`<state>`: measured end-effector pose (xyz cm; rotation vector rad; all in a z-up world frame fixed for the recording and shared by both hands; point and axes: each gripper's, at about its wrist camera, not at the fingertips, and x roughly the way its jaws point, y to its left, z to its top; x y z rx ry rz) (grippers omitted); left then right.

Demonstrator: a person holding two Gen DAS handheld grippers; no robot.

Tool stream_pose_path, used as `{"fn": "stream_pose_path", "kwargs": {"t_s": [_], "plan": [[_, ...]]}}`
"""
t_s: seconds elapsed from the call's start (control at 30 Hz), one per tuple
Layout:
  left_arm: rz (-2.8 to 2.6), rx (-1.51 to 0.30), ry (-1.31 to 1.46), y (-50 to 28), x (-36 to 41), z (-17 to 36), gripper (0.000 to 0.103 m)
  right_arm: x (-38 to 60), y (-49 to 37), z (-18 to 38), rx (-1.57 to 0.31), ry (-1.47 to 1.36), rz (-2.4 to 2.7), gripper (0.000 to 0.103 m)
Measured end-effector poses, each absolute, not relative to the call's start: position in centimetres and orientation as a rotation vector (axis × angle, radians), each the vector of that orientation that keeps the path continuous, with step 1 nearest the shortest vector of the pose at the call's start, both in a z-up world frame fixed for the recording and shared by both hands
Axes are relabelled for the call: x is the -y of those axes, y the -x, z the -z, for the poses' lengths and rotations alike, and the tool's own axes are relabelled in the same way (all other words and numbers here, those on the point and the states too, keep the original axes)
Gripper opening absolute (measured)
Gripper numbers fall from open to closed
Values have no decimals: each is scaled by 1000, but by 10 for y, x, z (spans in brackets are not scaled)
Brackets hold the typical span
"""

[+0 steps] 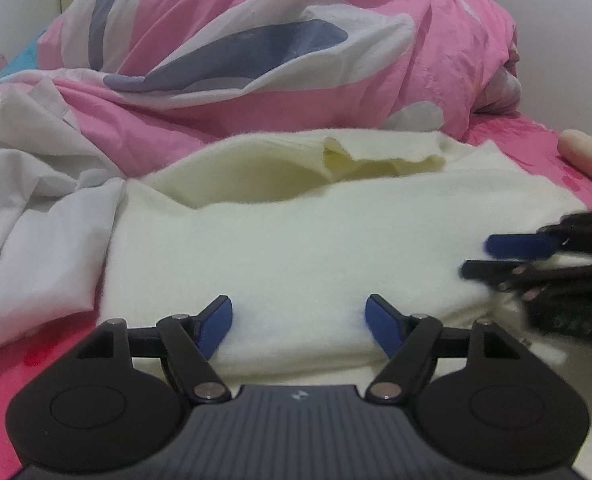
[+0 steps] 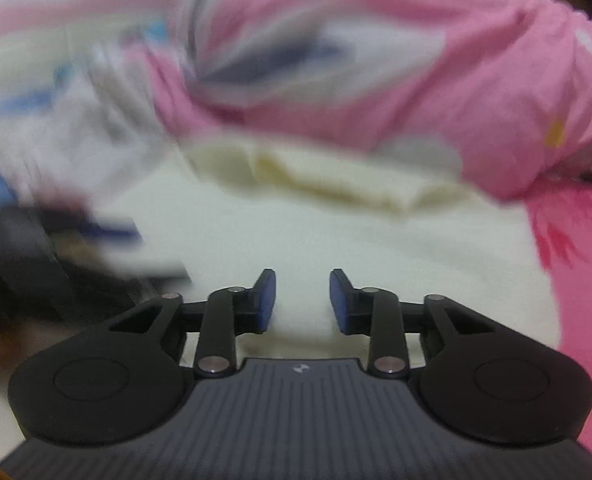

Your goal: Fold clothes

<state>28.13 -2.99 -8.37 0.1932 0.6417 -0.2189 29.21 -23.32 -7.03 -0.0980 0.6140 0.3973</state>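
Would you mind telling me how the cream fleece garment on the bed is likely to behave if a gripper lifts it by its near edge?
The cream garment will probably flop and drape, since its collar already sags in soft folds. Its fuzzy surface suggests the blue pads would grip rather than slip. It looks thick yet likely light, so lifted by one edge it may unfold.

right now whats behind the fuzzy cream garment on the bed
Behind the fuzzy cream garment a heaped pink quilt with grey and white patches rises, and crumpled white cloth lies at its left. The quilt hides whatever lies farther back on the bed.
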Motion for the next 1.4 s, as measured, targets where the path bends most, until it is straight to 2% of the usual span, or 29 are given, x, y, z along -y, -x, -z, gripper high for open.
{"fn": "stream_pose_path", "kwargs": {"t_s": [0.3, 0.47, 0.73, 0.87, 1.03, 1.23, 1.4], "plan": [[200, -677, -252, -253, 0, 51, 75, 236, -293, 79, -594, 70, -395, 31], [176, -674, -317, -246, -16, 38, 80, 236, -292, 80, -587, 66, -396, 31], [219, -658, -77, -279, 13, 73, 81, 236, -291, 82, -576, 67, -393, 31], [174, -631, -59, -289, 21, 89, 90, 237, -291, 82, -574, 59, -395, 31], [163, -646, -38, -298, 21, 95, 97, 239, -291, 83, -571, 45, -397, 31], [157, -646, -37, -300, 22, 98, 99, 237, -287, 79, -560, 58, -385, 32], [161, -647, -29, -300, 21, 98, 99, 250, -281, 55, -499, 19, -308, 35]]}}
